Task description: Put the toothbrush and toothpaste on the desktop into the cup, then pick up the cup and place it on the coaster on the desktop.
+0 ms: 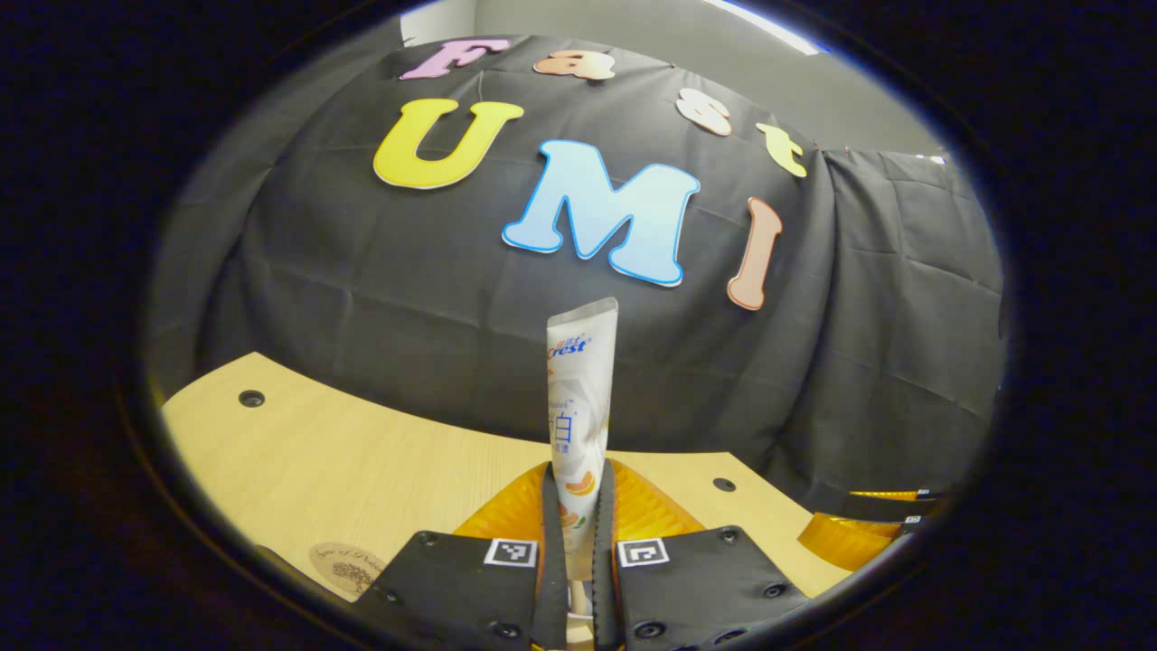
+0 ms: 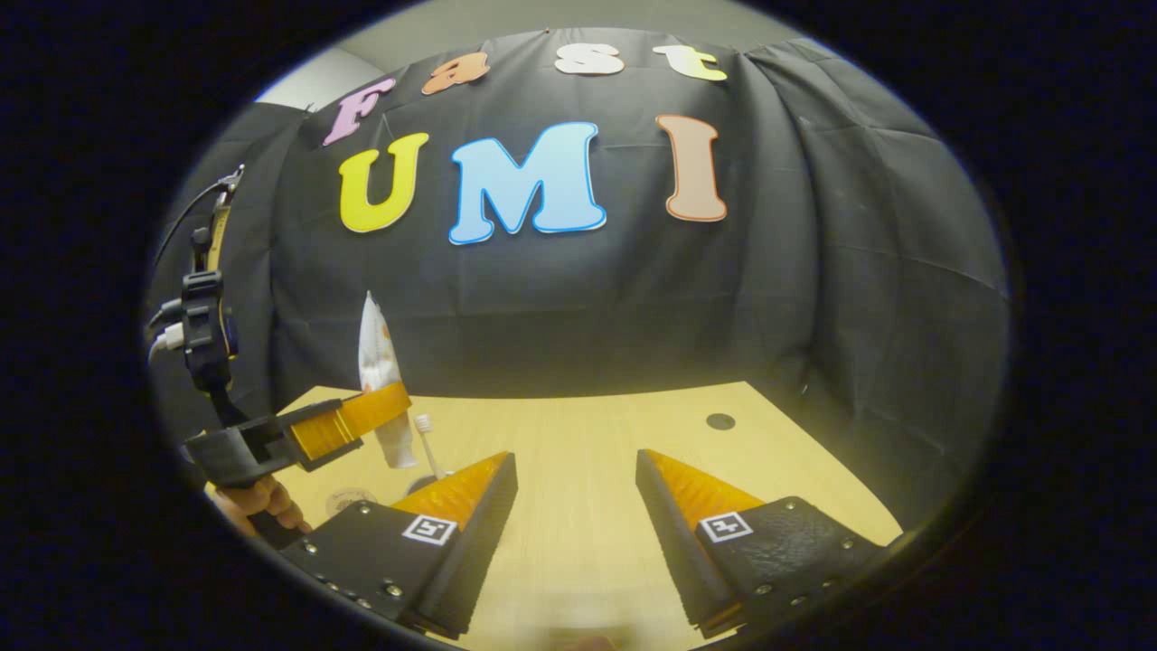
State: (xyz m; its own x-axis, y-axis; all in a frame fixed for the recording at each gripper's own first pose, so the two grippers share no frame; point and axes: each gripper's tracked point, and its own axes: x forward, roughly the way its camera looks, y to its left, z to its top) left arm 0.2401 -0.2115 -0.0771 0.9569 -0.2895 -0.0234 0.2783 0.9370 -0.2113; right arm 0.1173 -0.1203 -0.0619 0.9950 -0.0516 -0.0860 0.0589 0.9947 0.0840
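The left gripper [image 1: 578, 533] holds a toothpaste tube [image 1: 580, 398] upright above a pale wooden tabletop [image 1: 343, 470]. Its two fingers are closed tight on the lower part of the tube, one pressing on each side, with the flat crimped end pointing up in front of the black cloth wall. In the left gripper view, a round coaster [image 1: 348, 565] with a small dark drawing lies on the tabletop at the lower left, near the gripper's left finger and partly hidden by it. The tips of the right gripper [image 1: 881, 524] show at the far right edge of that view.

In the right gripper view, the right gripper [image 2: 577, 488] hovers low over the tabletop [image 2: 587, 434] with its fingers spread wide apart and nothing between them. Off to the left, the left gripper [image 2: 362, 416] appears side-on, clamped on the toothpaste tube [image 2: 375, 353], with a person's hand [image 2: 262, 504] gripping its handle from below. Just beside the tube's lower end, a toothbrush [image 2: 425, 438] stands nearly upright, bristle head up; its lower part disappears behind the right gripper's left finger [image 2: 452, 502], so what it stands in cannot be told. The coaster [image 2: 350, 500] lies on the tabletop just left of that finger. A small dark round hole [image 2: 720, 421] sits in the tabletop farther back on the right.
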